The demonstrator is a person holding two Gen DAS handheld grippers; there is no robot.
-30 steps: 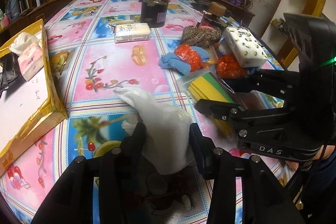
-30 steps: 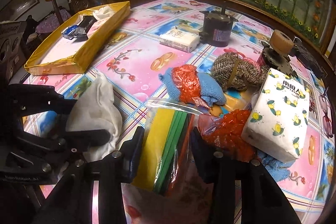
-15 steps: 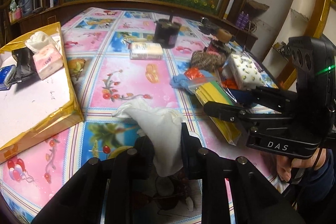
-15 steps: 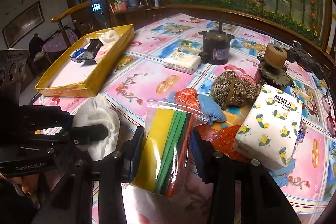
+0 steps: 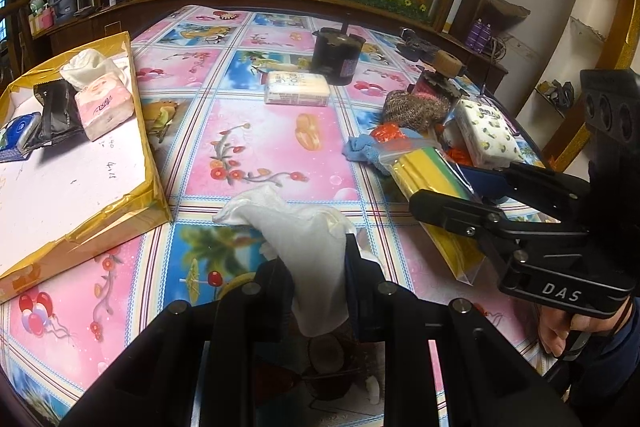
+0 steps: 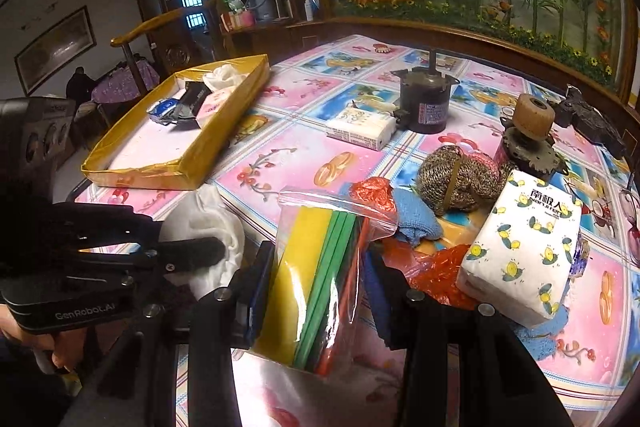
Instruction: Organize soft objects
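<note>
Cluttered room w/ a big flower-and-bamboo mural behind, counter [image 5: 260, 131] under a pink and blue cartoon-print cloth. The left tool [image 5: 318, 279] is clenched on a white cloth [image 5: 304, 247]; the cloth's near end is pinched between the pads, the rest trails toward 11 o'clock, far tip resting on the counter. The right tool [image 6: 320, 291] grips a clear zip bag of coloured sheets [image 6: 320, 267] (yellow, green, red), bag's long axis running 12 to 6 along the fingers, zip end pointing away.

Key relation for the next move, as I read it: the gold tray [image 5: 156, 195] sits at about 10 o'clock from the left tool, well apart from the cloth, its long side running roughly 12 to 6. Left hand is the nearer one to it; in the right wrist view the tray [image 6: 136, 175] is off at 10–11 o'clock, beyond the left tool [image 6: 192, 251]. So the cloth prob goes in first.

Tray contents, all bunched at the far end: a pink tissue pack [image 5: 104, 109], a crumpled white tissue [image 5: 86, 69], a black pouch [image 5: 58, 109], a blue packet [image 5: 18, 133]. Near half of the tray floor is bare.

Loose on the counter at 1–2 o'clock: a bee-print tissue pack [image 6: 524, 251], a blue cloth [image 6: 416, 221], orange mesh [image 6: 370, 193], a knitted bundle [image 6: 456, 179]. A small white tissue pack [image 5: 297, 89] lies at 12 beside a dark can [image 5: 336, 57]
</note>
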